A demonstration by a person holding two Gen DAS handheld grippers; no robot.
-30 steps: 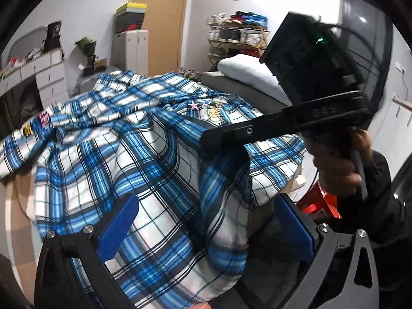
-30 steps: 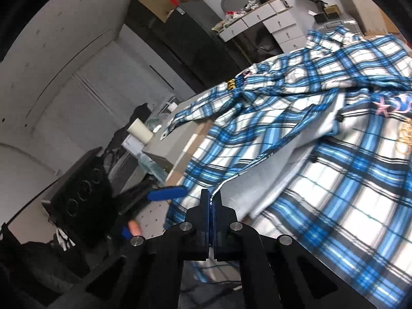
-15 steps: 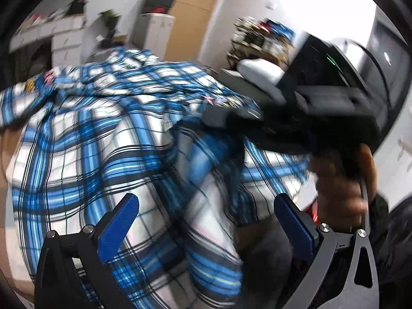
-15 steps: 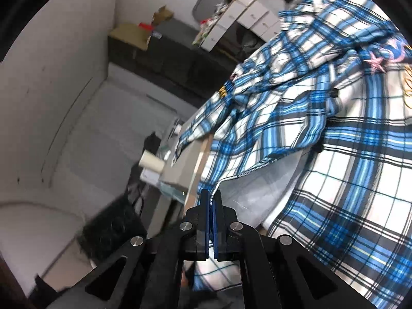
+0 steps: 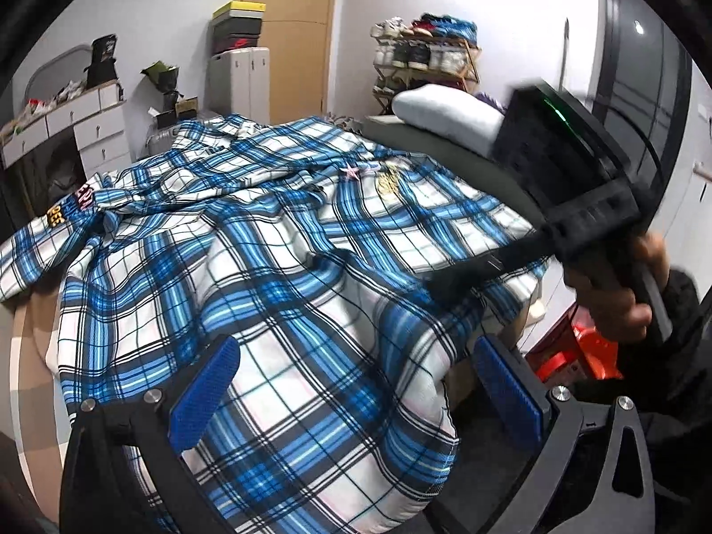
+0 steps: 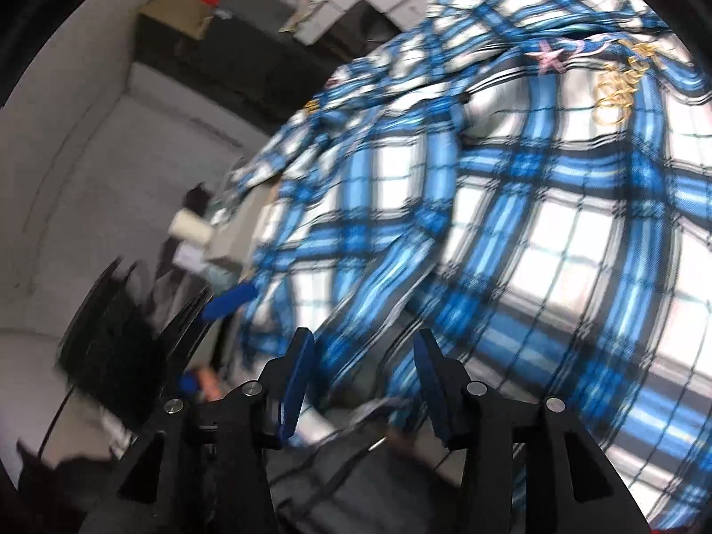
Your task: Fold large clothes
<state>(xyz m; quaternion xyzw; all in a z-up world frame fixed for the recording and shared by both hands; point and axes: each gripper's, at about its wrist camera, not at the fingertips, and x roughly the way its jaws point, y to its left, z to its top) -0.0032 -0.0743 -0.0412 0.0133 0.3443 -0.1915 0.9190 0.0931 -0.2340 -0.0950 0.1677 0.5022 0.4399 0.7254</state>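
1. Left wrist view: I see the blue-and-white plaid shirt (image 5: 276,267) spread over the bed (image 5: 467,164), with its near hem hanging off the front edge.
2. My left hand-held gripper (image 5: 351,387) stands wide open just above that hanging hem. Both blue pads (image 5: 202,389) are clear of the cloth, nothing pinched.
3. The right hand-held gripper (image 5: 449,282) reaches in from the right, held by a hand (image 5: 623,298) in a dark sleeve. Its tip lies over the shirt's right edge.
4. Right wrist view: badly blurred. The right hand-held gripper's (image 6: 362,374) jaws are opening. Plaid cloth shows between and behind the pads, but they do not press on it as far as I can tell.
5. A pink star patch (image 6: 549,60) and gold embroidery (image 6: 620,84) sit high on the shirt.
6. Behind the bed I make out a white pillow (image 5: 445,109), a shoe rack (image 5: 422,58) and a white dresser (image 5: 84,129).
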